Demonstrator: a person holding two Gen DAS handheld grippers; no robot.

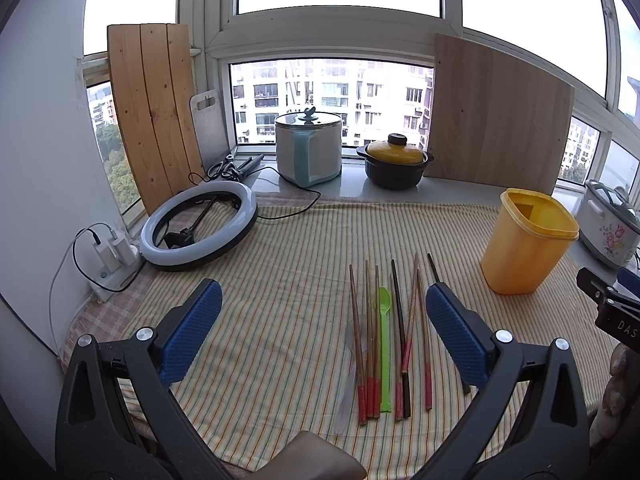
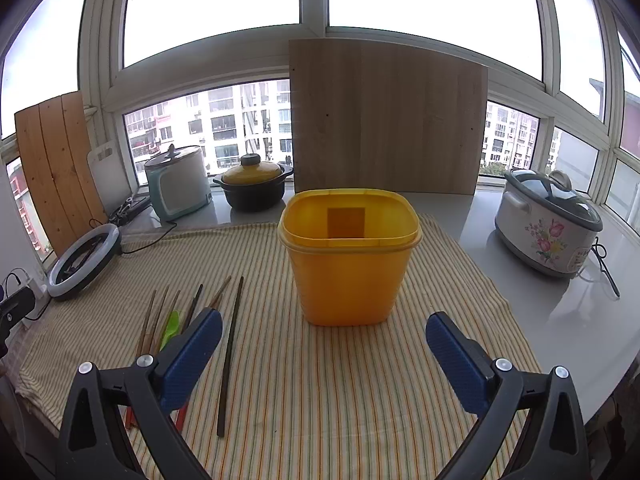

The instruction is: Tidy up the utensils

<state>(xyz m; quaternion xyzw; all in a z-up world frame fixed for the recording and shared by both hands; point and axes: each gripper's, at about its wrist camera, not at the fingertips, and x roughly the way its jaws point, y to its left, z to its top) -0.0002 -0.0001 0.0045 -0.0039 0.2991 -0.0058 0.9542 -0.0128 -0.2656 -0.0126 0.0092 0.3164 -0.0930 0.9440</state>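
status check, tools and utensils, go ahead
Left tool open, right tool open, both empty. Chopsticks and green spoon on cloth. Yellow bin empty, unobstructed.

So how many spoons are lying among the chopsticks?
2: a green plastic spoon in the middle of the row, and a clear spoon at its left end under the chopsticks. Others may be hidden.

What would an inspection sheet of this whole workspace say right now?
Surface: striped cloth over a grey counter.
Job's things: chopsticks and green spoon lying side by side; yellow container upright, open.
Clutter: ring light, rice cooker, clay pot, floral cooker.
Grippers: left claw open; right claw open.
Cables: black cord, charger leads.
Surroundings: windows, leaning wooden boards.
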